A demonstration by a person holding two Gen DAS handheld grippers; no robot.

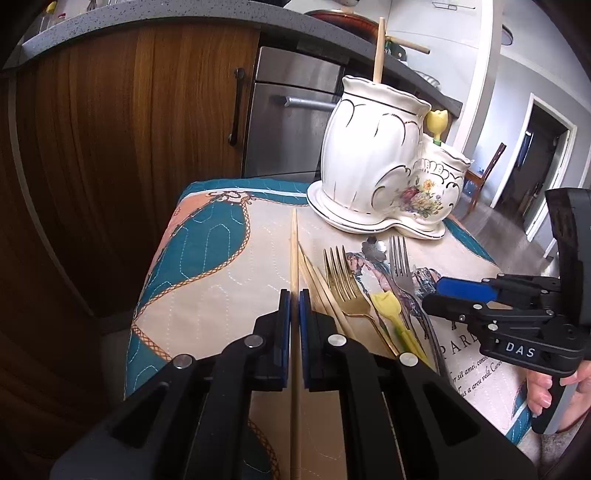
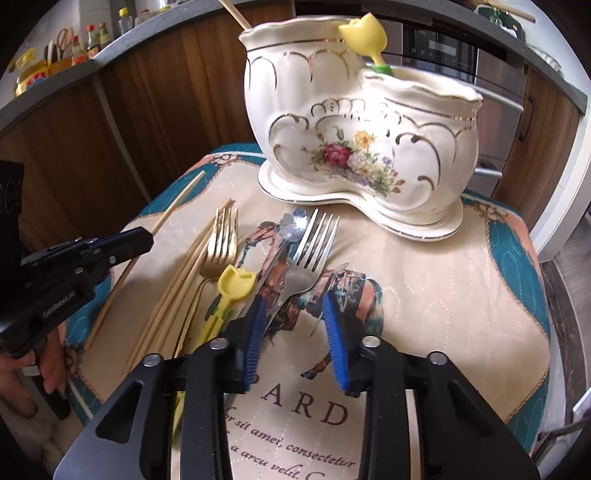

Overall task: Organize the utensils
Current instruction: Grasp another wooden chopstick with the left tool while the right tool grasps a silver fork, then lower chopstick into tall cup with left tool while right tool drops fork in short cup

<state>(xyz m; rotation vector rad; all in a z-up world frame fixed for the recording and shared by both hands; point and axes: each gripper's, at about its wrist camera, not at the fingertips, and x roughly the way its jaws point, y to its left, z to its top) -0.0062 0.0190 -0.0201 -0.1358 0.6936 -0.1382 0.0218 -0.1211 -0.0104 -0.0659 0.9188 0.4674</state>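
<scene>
My left gripper [image 1: 294, 299] is shut on a wooden chopstick [image 1: 294, 251] that lies along the patterned mat [image 1: 207, 258]; it also shows in the right wrist view [image 2: 147, 236]. My right gripper [image 2: 293, 306] is open and empty, its jaws either side of a silver fork [image 2: 312, 247]. A gold fork [image 2: 221, 243], a yellow tulip-ended utensil [image 2: 234, 284], more chopsticks [image 2: 184, 280] and a flower-ended silver utensil [image 2: 291, 227] lie beside it. The white floral ceramic holder [image 2: 362, 147] stands at the mat's far end, holding one chopstick [image 1: 378, 48] and a yellow tulip utensil [image 2: 364, 31].
Wooden cabinets [image 1: 129, 129] and a steel dishwasher [image 1: 288, 110] stand behind the mat. The mat's left edge drops off near my left gripper. The right part of the mat [image 2: 461, 295] is bare. Bottles [image 2: 55, 48] stand on the counter.
</scene>
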